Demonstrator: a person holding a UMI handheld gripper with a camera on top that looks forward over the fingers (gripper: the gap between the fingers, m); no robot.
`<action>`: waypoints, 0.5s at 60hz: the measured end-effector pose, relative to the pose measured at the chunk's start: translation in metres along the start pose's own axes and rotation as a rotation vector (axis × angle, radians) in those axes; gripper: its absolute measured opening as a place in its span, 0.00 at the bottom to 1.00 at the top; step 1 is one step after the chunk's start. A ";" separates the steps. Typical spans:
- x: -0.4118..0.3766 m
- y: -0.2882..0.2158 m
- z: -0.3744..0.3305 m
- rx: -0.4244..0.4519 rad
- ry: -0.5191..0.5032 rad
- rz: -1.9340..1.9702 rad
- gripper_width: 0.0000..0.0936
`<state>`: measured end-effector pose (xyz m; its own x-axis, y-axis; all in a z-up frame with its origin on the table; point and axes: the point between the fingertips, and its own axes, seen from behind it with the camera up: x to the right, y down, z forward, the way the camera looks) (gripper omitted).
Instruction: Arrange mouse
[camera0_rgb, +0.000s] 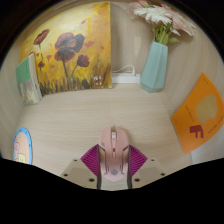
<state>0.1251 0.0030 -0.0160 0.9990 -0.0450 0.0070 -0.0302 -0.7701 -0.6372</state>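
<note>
Looks like the pink mouse (113, 150) is sitting between the pads of the tool (113, 172), which seem clamped on its sides, low over the counter (100, 115), so it's grabbed but the placing part's not done yet.

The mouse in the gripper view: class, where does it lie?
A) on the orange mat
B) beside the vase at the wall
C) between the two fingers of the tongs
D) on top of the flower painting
C: the pink mouse lies on the table between the pink-padded fingers of the tongs.
</note>
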 end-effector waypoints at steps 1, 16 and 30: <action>0.000 -0.001 -0.001 -0.007 0.005 -0.001 0.36; -0.055 -0.128 -0.105 0.210 0.046 0.032 0.36; -0.206 -0.201 -0.204 0.414 -0.037 -0.038 0.36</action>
<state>-0.0816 0.0378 0.2677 0.9999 0.0066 0.0135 0.0150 -0.4494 -0.8932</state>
